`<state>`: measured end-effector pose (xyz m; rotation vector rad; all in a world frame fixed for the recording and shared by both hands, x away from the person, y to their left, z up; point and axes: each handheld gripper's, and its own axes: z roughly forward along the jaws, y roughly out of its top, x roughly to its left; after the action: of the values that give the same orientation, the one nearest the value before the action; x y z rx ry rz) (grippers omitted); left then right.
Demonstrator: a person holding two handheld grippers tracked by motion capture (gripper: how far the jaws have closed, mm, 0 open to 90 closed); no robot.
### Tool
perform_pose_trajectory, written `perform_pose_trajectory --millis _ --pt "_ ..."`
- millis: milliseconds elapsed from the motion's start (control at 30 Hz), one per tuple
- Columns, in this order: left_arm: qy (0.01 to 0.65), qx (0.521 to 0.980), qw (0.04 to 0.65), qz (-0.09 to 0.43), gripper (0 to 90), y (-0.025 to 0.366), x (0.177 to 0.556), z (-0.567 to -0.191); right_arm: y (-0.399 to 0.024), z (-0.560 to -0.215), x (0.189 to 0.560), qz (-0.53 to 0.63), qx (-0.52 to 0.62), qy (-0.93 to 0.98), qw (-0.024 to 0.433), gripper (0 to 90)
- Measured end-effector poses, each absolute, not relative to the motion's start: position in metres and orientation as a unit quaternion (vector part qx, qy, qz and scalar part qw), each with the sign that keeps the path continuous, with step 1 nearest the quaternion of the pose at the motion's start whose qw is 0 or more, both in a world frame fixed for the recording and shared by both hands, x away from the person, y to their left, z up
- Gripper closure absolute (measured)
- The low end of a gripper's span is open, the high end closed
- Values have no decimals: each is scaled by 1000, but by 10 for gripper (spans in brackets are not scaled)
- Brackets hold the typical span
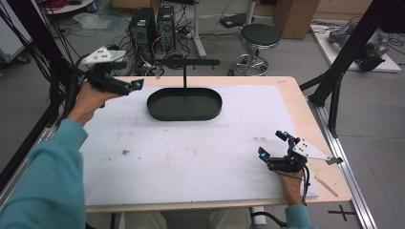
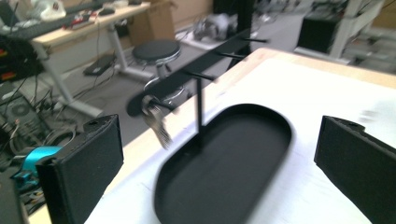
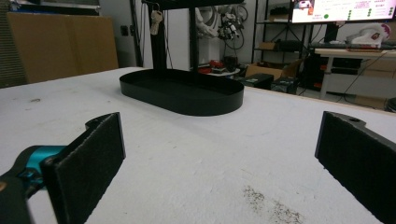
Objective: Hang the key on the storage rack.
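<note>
Left claw [image 1: 135,86] wide open, empty, raised over tabletop's [image 1: 200,152] far left corner near tray [image 1: 184,104]. Right claw [image 1: 273,144] wide open, empty, near right front corner.

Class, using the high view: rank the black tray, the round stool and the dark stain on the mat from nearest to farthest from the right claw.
1. Dark stain, just left of the right claw.
2. Black tray, mid-table, farther back.
3. Round stool, on the floor beyond the table.

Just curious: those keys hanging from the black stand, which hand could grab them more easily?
Probably the left. The left gripper, jaws open, hovers beside the keys; the right gripper sits at the table's near edge.
</note>
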<state>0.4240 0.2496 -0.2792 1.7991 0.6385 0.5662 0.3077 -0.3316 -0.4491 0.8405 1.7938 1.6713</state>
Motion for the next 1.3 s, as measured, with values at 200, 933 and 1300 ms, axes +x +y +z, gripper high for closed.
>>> perform_pose_trajectory --millis 200,933,1300 --pt "239 745 570 251 17 269 361 -306 -331 -449 308 618 313 669 271 7" --pt "265 683 625 269 17 265 293 -416 -330 -449 307 616 309 670 276 7" --pt "295 649 641 284 17 276 273 -459 -330 -449 307 616 308 669 279 7"
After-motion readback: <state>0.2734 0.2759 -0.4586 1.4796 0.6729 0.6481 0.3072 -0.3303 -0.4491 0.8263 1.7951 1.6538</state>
